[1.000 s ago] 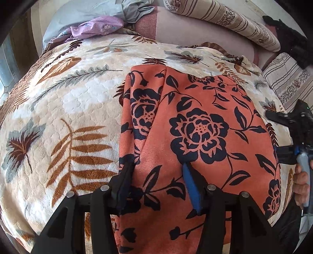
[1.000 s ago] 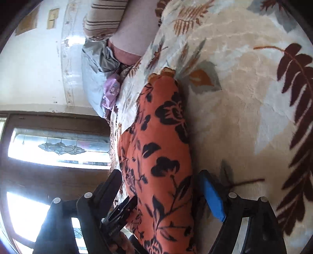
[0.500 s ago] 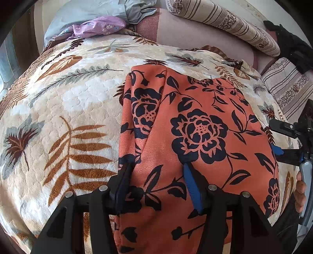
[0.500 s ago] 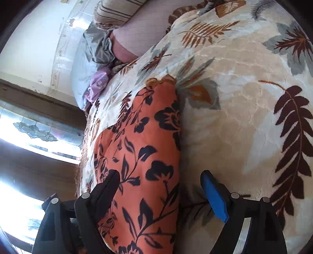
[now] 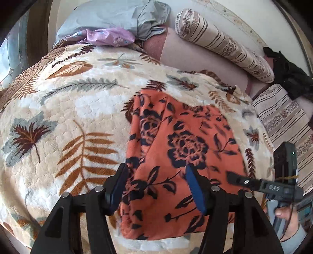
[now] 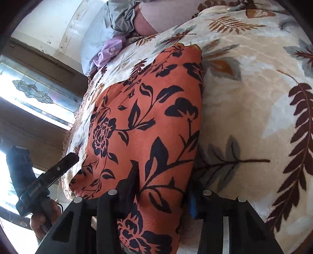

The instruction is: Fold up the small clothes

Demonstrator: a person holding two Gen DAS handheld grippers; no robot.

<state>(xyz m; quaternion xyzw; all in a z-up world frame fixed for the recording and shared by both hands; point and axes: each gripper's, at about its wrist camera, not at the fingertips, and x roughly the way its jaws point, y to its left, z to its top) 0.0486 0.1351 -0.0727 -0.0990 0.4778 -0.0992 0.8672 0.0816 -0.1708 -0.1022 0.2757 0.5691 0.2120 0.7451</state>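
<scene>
An orange garment with a black flower print lies flat on the leaf-patterned blanket; it also shows in the right wrist view. My left gripper is open, its fingers straddling the garment's near left part, just above the cloth. My right gripper is open, its fingers astride the garment's near right edge, with cloth bulging up between them. The right gripper also shows at the right of the left wrist view, and the left gripper at the lower left of the right wrist view.
Grey and purple clothes lie at the bed's far end by a pink cushion. Striped pillows and a black item lie at the far right. A window is beyond the bed's left side.
My left gripper has pulled back toward the near edge of the garment. My right gripper has swung in over the garment's right edge, so cloth now sits between its fingers.
</scene>
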